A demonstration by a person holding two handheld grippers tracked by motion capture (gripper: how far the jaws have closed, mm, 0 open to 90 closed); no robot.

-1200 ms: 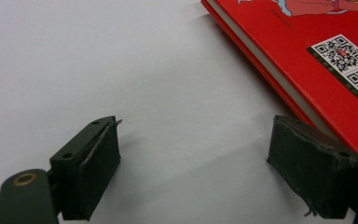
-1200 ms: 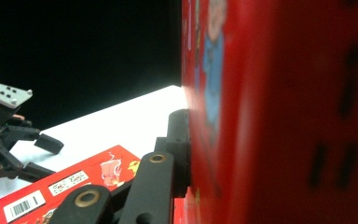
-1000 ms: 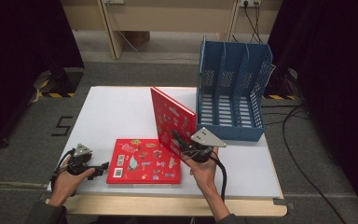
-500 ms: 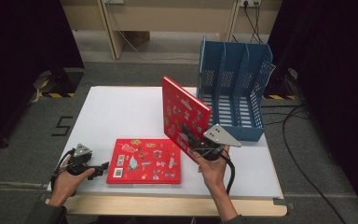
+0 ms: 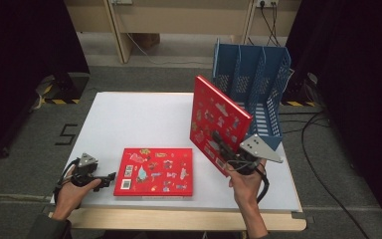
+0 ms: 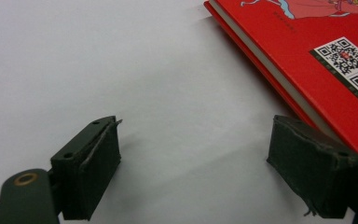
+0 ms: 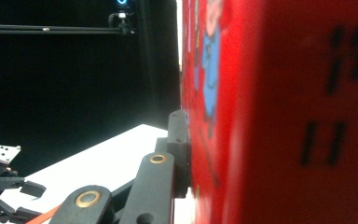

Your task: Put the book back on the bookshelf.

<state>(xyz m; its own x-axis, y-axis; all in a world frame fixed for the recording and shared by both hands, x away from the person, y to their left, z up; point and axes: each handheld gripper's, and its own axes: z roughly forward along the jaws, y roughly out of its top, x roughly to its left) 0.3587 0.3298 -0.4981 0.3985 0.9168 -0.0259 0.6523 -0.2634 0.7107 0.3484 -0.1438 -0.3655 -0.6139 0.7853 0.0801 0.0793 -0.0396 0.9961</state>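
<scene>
Gripping tool (image 7: pixel 179 154) pad against red book (image 7: pixel 279 112) cover

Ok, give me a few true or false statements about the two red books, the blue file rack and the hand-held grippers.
1. The right hand-held gripper holds a red book up off the table. True.
2. The second red book stands in the blue file rack. False: it lies flat on the table.
3. The left hand-held gripper is open. True.
4. The left hand-held gripper grips the flat book. False: it holds nothing; the book lies beside it.
</scene>
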